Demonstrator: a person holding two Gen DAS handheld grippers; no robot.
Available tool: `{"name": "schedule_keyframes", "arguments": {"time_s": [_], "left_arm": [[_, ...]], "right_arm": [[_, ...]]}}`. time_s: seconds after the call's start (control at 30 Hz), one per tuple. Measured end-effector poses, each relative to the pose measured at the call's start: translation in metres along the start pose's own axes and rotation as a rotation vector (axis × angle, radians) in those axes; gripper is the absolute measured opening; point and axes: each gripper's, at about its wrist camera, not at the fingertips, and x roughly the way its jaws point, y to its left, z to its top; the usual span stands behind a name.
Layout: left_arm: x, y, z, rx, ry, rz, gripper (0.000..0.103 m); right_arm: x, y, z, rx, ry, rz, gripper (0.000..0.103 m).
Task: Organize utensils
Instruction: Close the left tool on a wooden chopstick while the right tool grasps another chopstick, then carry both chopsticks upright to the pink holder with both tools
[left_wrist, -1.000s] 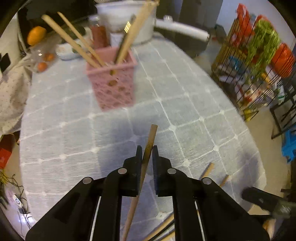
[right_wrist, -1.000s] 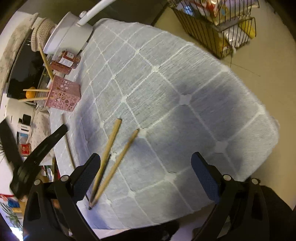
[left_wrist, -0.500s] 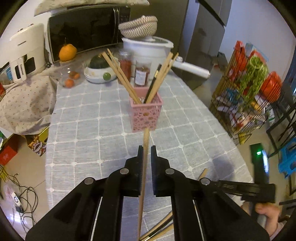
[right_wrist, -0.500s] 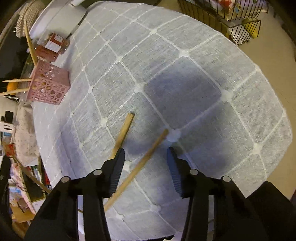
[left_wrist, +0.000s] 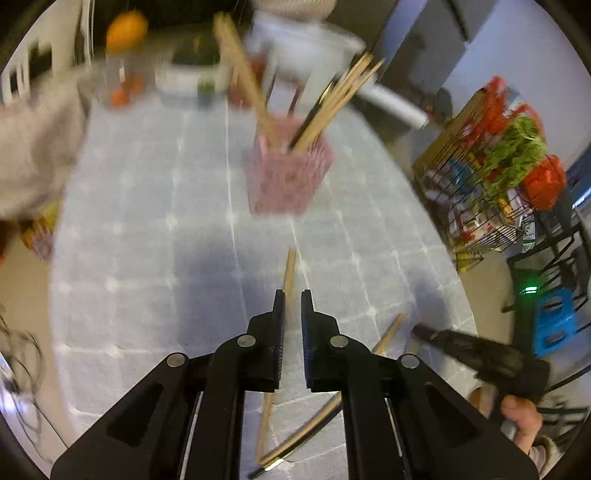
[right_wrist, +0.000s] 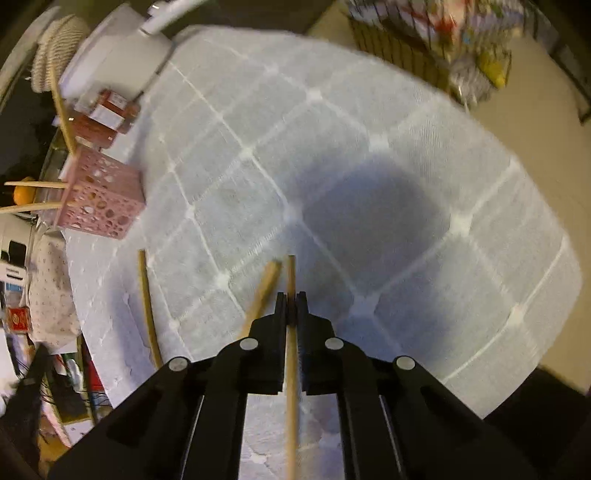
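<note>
A pink perforated holder stands on the grey checked tablecloth with several wooden chopsticks in it; it also shows in the right wrist view. My left gripper is shut on a wooden chopstick that points toward the holder. My right gripper is shut on another wooden chopstick. A loose chopstick lies just left of it, and another lies further left. The right gripper shows at the lower right of the left wrist view.
A white pot and red-labelled jars stand behind the holder. An orange and a bowl sit at the back. A wire rack with packets stands off the table's right edge. The table edge is near.
My right gripper has closed on one of the loose chopsticks on the cloth. My left gripper, still holding its chopstick, has tipped down toward the table; the view is blurred by motion.
</note>
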Motion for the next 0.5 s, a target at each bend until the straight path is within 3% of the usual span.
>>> {"name": "schedule_keyframes", "arguments": {"time_s": [0.07,0.27,0.5], "left_arm": [[0.023,0.000,0.004,-0.009,0.055,0.020,0.009],[0.068,-0.013,0.020,0.003,0.100,0.067,0.024],[0.111,-0.020,0.028,0.018,0.158,0.153,0.025]], "right_arm": [[-0.010,-0.002,0.010,-0.018,-0.022,0.016,0.005],[-0.028,-0.006,0.033,-0.055,-0.081,0.080,0.005],[-0.043,-0.001,0.039,-0.133,-0.126,0.122,0.005]]}}
